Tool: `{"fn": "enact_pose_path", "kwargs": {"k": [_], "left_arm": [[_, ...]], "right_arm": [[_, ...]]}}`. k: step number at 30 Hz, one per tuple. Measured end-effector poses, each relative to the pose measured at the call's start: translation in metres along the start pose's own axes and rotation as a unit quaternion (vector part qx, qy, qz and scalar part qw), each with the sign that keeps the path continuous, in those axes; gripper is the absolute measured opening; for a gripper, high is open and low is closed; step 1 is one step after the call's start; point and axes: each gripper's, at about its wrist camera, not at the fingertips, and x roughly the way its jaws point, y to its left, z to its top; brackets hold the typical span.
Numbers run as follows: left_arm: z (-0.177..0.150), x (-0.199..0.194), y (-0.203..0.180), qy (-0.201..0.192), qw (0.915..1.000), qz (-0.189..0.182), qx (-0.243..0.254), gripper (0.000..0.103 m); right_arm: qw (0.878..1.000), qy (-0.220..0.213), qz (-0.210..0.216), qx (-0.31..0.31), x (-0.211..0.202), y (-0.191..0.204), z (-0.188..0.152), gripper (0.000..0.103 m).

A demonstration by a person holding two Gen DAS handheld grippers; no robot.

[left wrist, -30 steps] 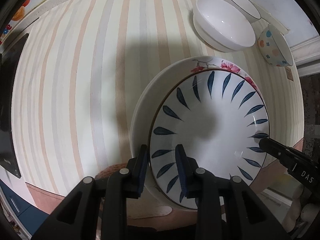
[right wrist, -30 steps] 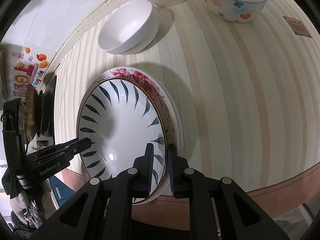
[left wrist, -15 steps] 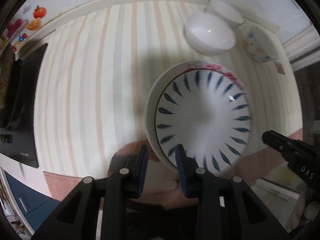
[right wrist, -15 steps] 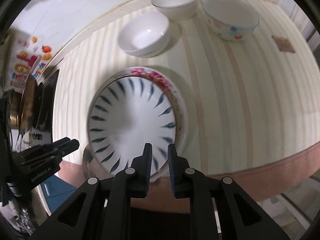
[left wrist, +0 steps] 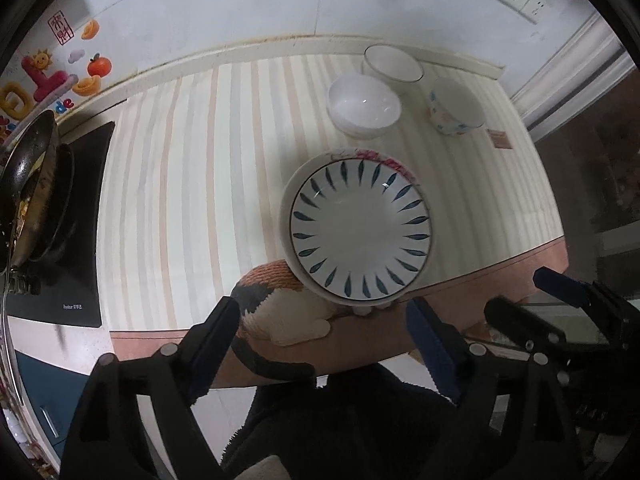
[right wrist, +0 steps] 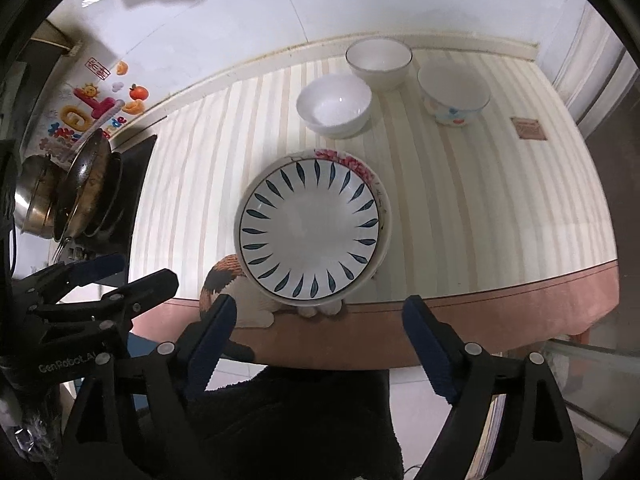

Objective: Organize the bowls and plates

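Fingers of left gripper [left wrist: 326, 330] and right gripper [right wrist: 320, 326] opening, empty; floral plate [right wrist: 362, 166] mostly hidden under leaf-patterned plate [right wrist: 310, 230].

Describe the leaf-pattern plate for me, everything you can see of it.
The leaf-pattern plate is round, glossy white, apparently ceramic, with dark blue leaf strokes radiating round its inner rim and a thin dark edge line. It is empty and sits level, nested on a floral plate, near the table's front edge. Nothing grips it.
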Motion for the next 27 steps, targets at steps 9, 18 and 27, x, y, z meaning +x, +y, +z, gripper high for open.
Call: {"fn": "enact_pose_path", "kwargs": {"k": [9, 18, 27], "left_arm": [[-0.013, -0.016, 0.001, 0.007, 0.9997, -0.022, 0.004, 0.088], [0.002, -0.01, -0.007, -0.02, 0.9998, -0.004, -0.007, 0.088], [0.094, 0.059, -0.001, -0.034, 0.9948, 0.024, -0.093, 0.088]], "right_arm": [[1.0, -0.008, -0.023, -0.002, -0.033, 0.017, -0.014, 0.093], [1.0, 0.002, 0.031, -0.001, -0.013, -0.005, 0.008, 0.093], [0.997, -0.058, 0.032, -0.033, 0.045, -0.051, 0.114, 0.093]]}}
